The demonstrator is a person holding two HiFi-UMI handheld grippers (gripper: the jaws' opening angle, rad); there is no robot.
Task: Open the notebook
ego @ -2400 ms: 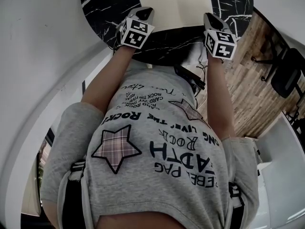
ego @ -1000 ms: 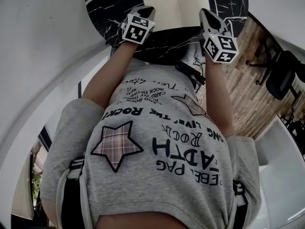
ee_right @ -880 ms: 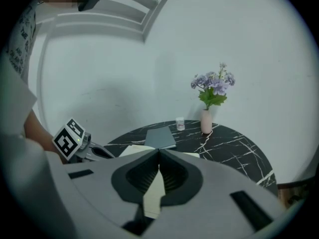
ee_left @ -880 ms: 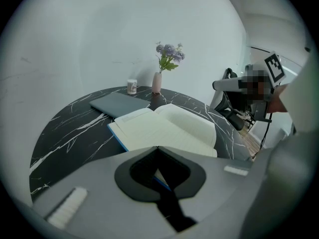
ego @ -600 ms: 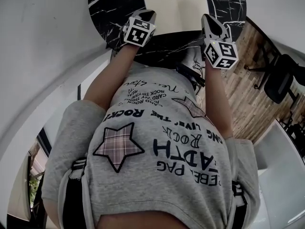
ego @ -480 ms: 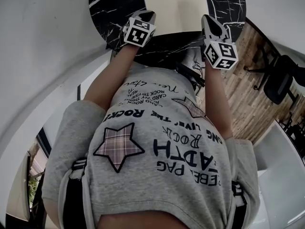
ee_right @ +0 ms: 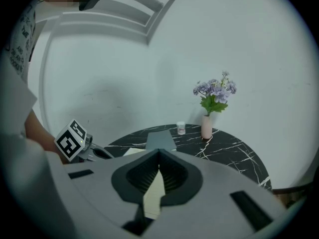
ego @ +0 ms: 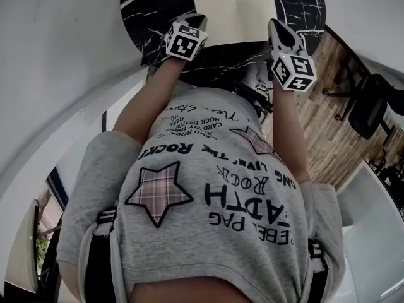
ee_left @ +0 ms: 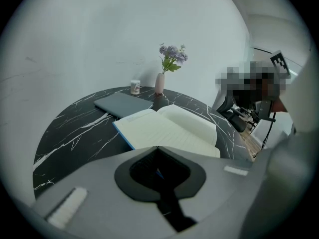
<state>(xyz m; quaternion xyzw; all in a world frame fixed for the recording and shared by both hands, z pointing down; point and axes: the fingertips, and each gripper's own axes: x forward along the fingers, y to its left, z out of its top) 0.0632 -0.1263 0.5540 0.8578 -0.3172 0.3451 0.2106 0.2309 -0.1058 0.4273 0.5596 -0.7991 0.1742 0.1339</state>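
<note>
While left gripper (ego: 198,20) tilts down, right gripper (ego: 276,25) hovers.

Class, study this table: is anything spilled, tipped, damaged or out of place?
Nothing stands out. The notebook lies open and flat on the black table, the flower vase stands upright, and the closed grey book and small jar sit neatly behind it.

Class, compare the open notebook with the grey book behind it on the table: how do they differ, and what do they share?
The notebook lies open, pale lined pages showing; the grey book is closed, only its cover showing. The notebook is cream with a blue edge; the grey book is plain grey. The grey book lies nearer the vase than the notebook. Both lie flat on the black marbled table.
</note>
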